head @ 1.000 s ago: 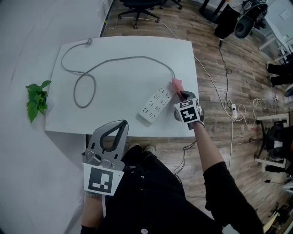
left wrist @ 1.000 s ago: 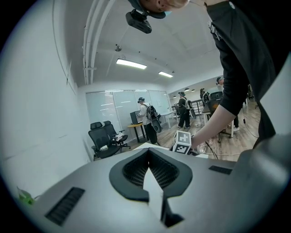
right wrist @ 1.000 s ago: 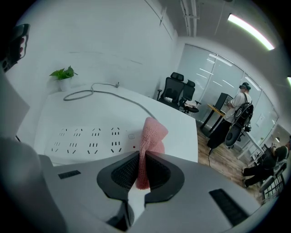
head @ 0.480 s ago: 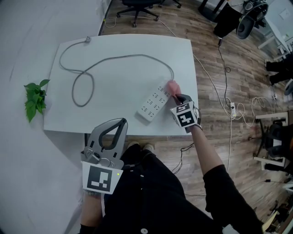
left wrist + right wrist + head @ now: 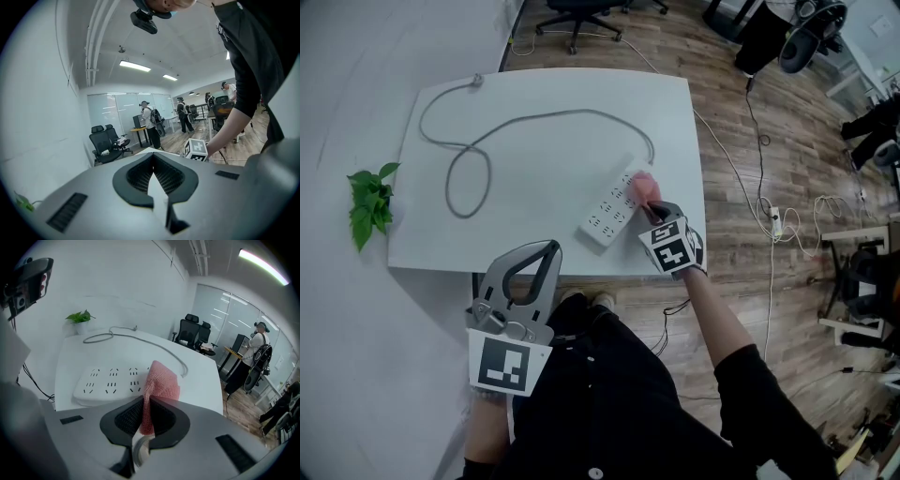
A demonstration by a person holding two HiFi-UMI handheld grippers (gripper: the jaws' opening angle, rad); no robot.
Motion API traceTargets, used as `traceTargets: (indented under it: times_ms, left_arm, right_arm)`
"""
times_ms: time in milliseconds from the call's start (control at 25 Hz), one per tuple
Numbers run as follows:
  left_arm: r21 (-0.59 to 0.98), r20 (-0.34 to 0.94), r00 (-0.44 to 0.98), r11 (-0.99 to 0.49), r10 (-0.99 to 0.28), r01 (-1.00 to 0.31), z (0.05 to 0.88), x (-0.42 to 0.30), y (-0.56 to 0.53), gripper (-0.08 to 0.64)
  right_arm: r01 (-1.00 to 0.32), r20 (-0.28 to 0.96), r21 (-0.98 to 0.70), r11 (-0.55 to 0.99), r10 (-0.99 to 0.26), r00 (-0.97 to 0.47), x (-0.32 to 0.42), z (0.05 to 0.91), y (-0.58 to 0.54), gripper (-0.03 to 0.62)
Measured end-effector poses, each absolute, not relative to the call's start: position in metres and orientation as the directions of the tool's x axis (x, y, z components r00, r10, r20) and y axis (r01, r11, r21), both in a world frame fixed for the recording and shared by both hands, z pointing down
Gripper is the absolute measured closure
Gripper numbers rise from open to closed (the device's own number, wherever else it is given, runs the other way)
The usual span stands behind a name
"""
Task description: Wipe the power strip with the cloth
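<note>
Evidently mid-wipe, the right tongs [image 5: 146, 404] are clenched on the pink cloth [image 5: 161, 383], which rests on the cable end of the power strip [image 5: 110, 380] near the desk's [image 5: 553, 141] front edge. The left tongs [image 5: 153, 159], closed and empty, hang clear, unneeded.

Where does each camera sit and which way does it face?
Head view: on the head, facing down at table and strip; shows right arm, left gripper, right gripper.
Left gripper view: on that gripper, facing up into the office; shows shut jaws, torso.
Right gripper view: on that gripper, facing the strip; shows jaws gripping the cloth.
Shared by head and right gripper views: strip, cloth.
</note>
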State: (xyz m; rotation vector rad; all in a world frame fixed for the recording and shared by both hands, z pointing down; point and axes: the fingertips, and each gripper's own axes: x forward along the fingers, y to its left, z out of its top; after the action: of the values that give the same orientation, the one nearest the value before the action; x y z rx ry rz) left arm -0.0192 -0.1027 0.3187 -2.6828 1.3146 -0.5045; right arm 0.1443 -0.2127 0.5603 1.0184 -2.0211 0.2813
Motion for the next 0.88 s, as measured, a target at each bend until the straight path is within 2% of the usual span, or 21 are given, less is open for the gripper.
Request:
traceTargets:
  times_ms: [880]
  left_arm:
    - [-0.231,0.233,0.62,-0.662,-0.75,-0.713,0.323,-0.01,-0.102,0.546]
  right_arm:
    - [-0.707,0.761,0.06,0.705,-0.49,-0.425,0.088,0.564,-0.145,0.543]
